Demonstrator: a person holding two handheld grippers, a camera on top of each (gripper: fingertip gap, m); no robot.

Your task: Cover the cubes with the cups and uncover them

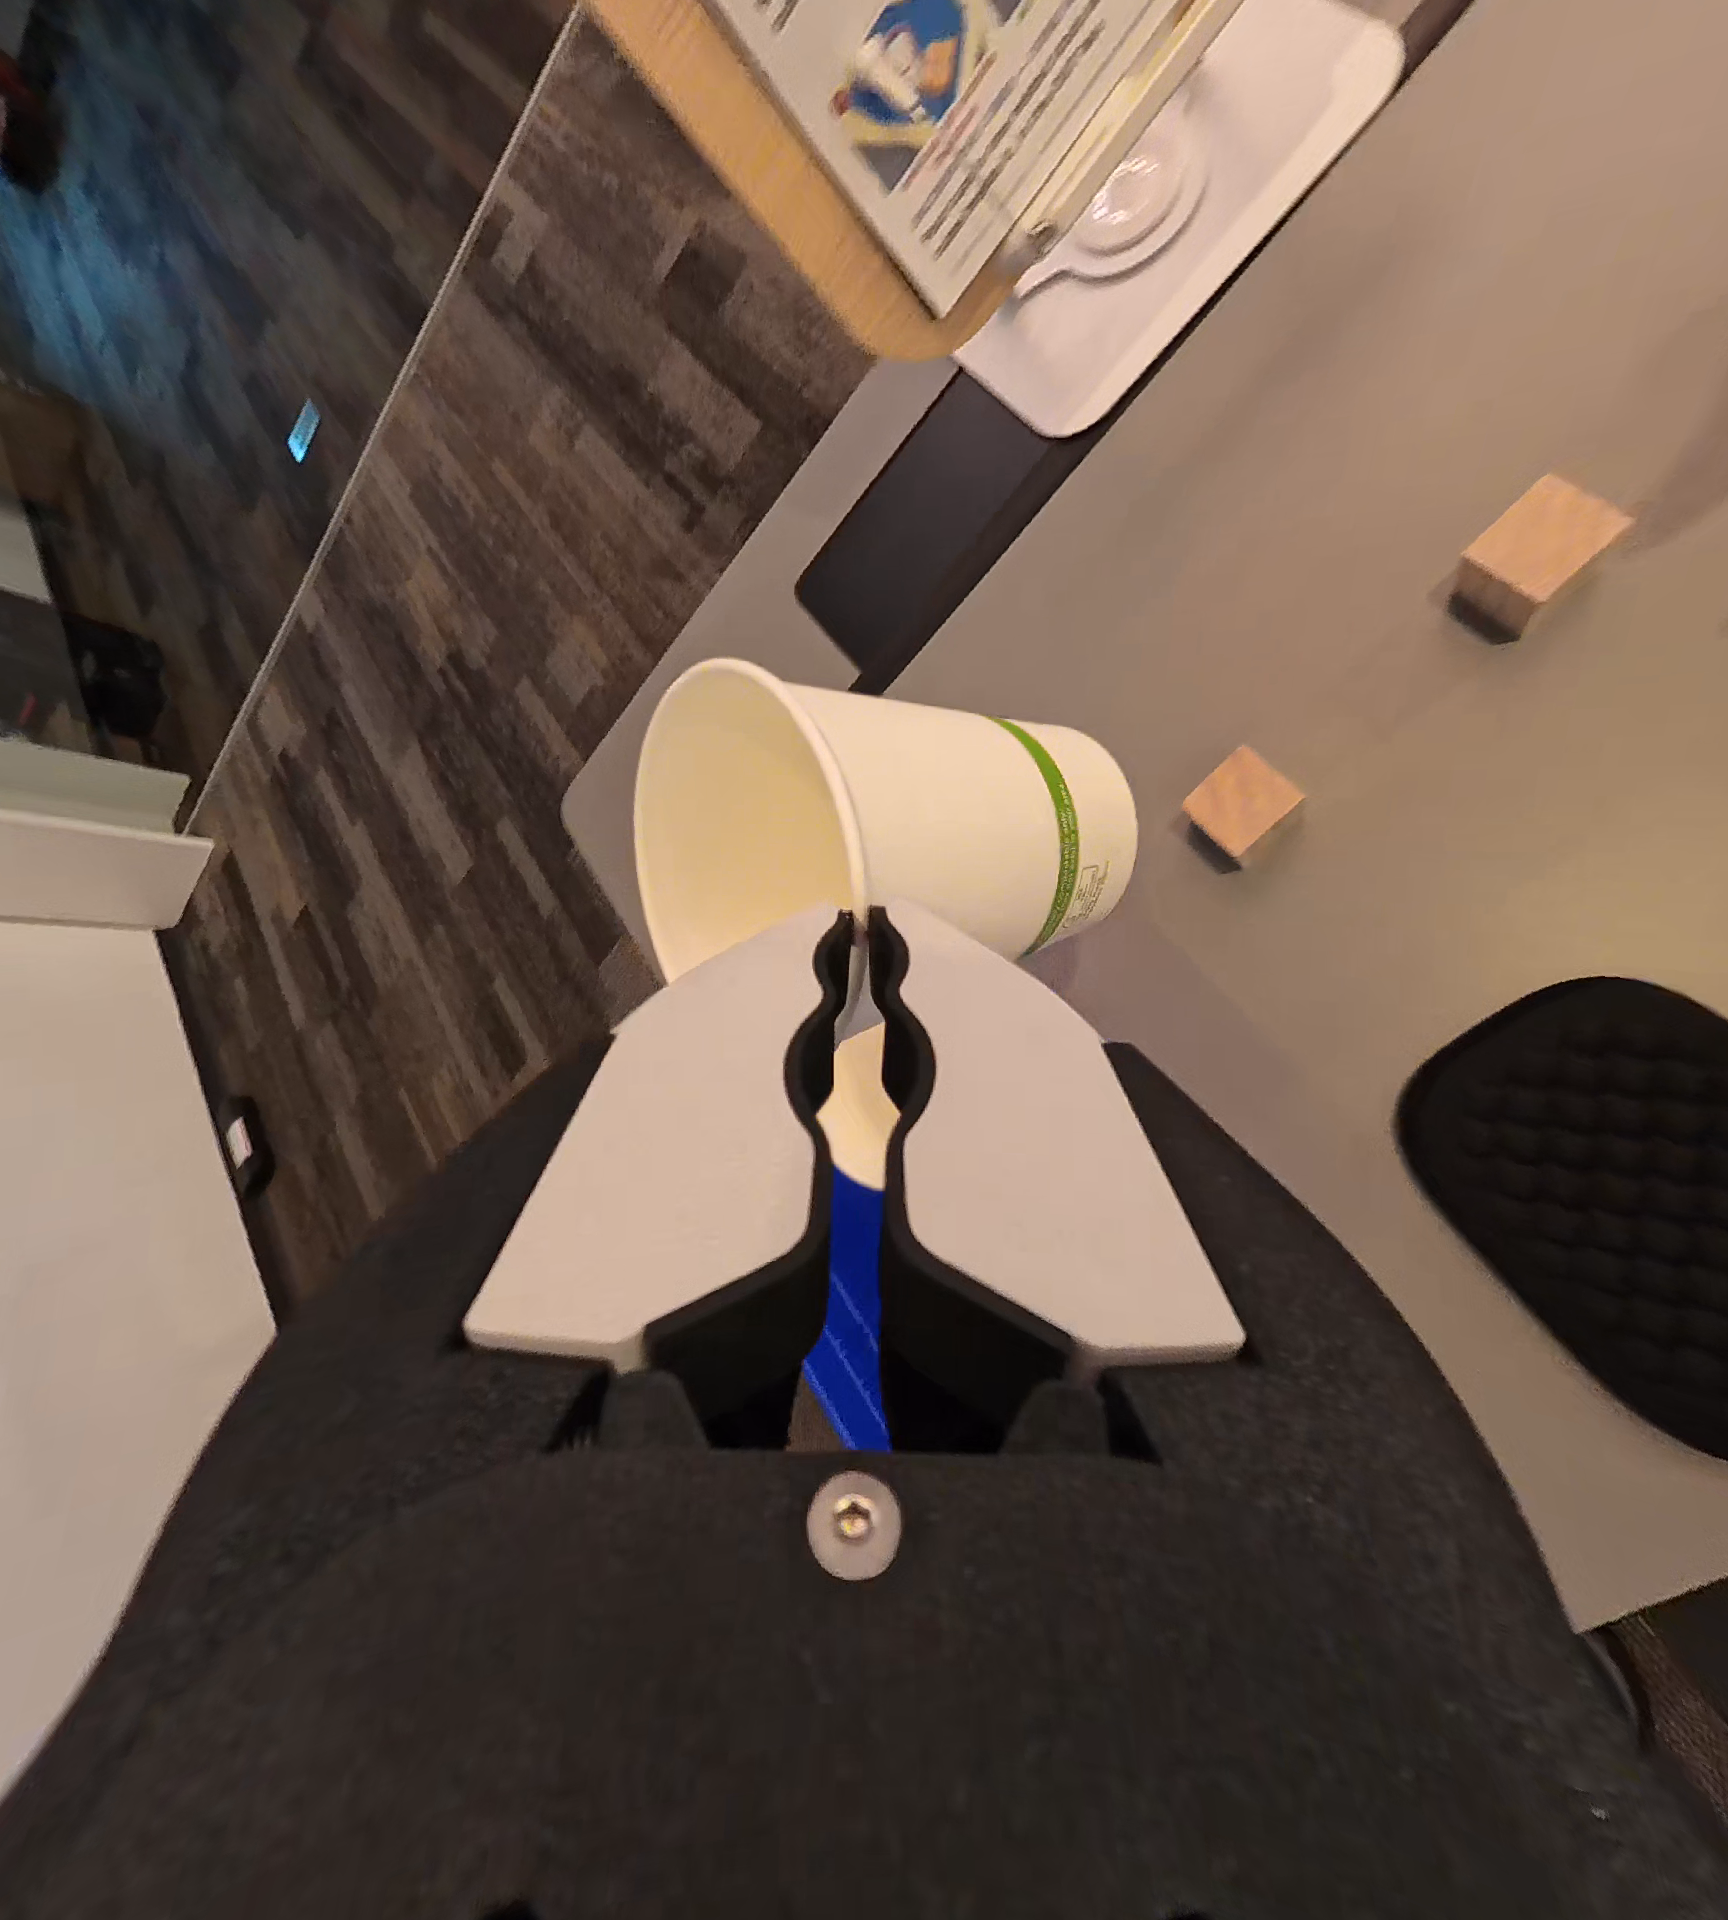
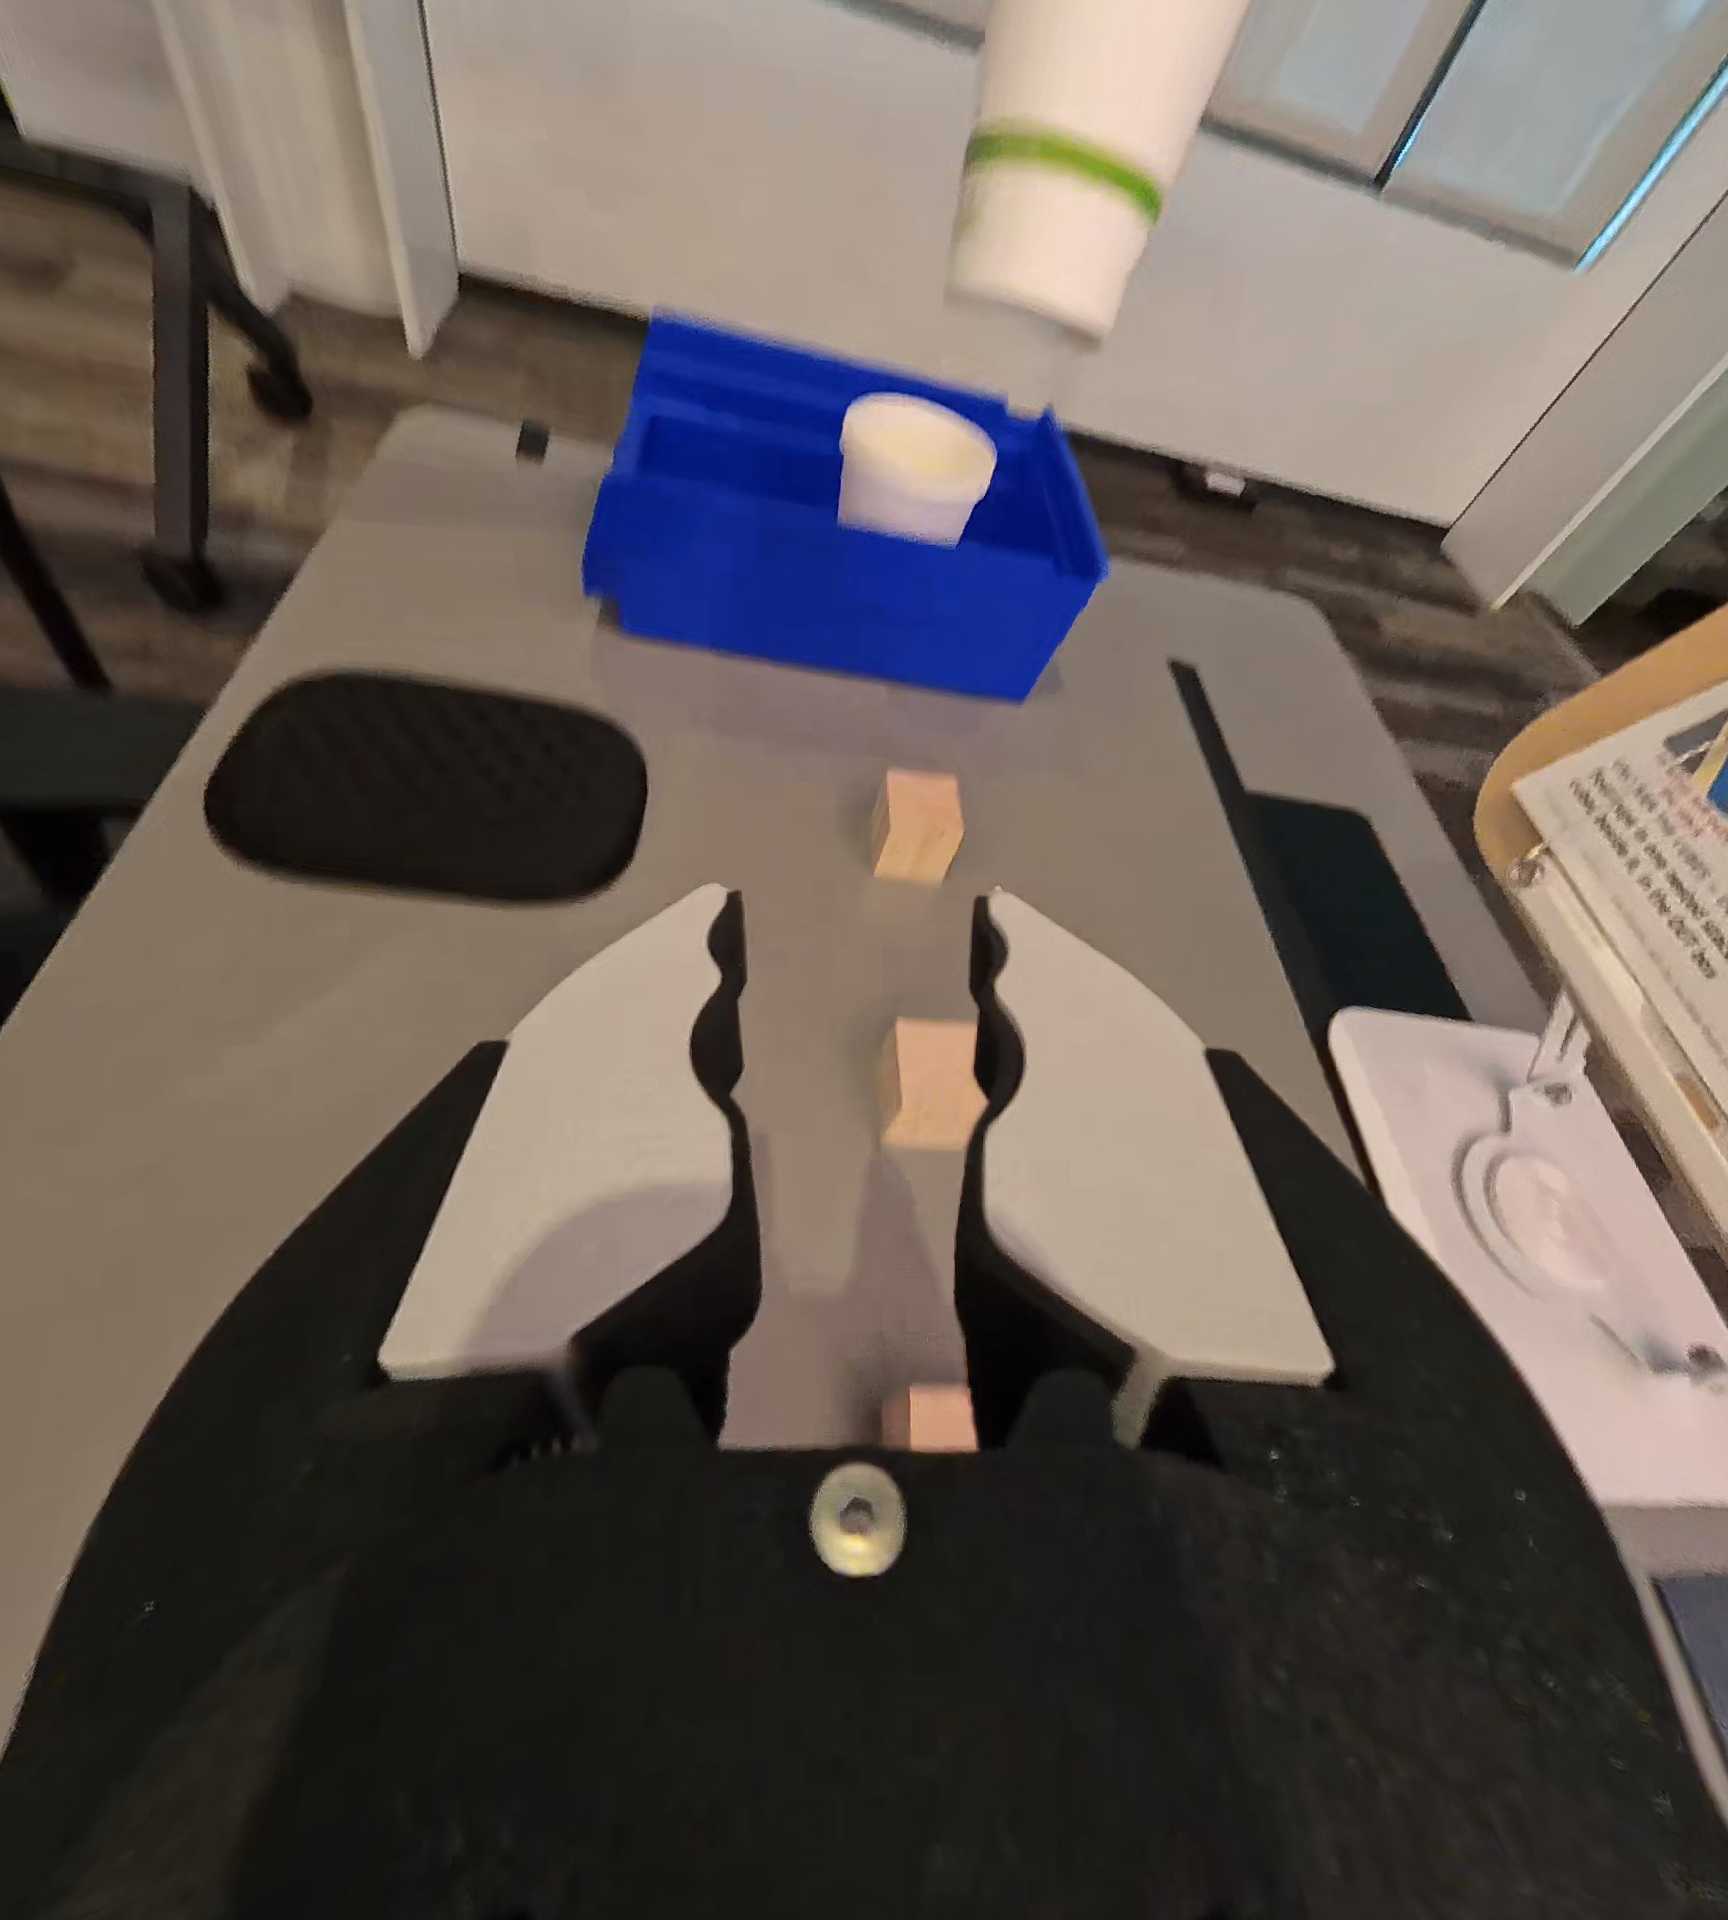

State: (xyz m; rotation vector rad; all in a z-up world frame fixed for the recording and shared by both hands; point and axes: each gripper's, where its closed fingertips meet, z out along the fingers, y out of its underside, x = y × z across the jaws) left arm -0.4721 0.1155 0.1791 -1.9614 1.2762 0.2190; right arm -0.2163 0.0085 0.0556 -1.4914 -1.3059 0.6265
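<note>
My left gripper (image 1: pixel 861 916) is shut on the rim of a white paper cup with a green band (image 1: pixel 891 816), held tilted in the air above the grey table (image 1: pixel 1359 831). The same cup shows at the top of the right wrist view (image 2: pixel 1068 166). Two wooden cubes (image 1: pixel 1540 556) (image 1: pixel 1242 806) lie on the table to the right of the cup. My right gripper (image 2: pixel 858 920) is open and empty above the table. In its view three wooden cubes stand in a row (image 2: pixel 917 842) (image 2: pixel 931 1081) (image 2: pixel 927 1418). A second white cup (image 2: pixel 914 473) stands in a blue bin (image 2: pixel 839 592).
A black padded mat (image 2: pixel 424 790) (image 1: pixel 1629 1216) lies on the table's left side. A white stand with a clipboard of printed pages (image 2: pixel 1670 935) sits at the right edge on a white base (image 2: pixel 1566 1247). Wood-pattern floor (image 1: pixel 424 623) lies beyond the table.
</note>
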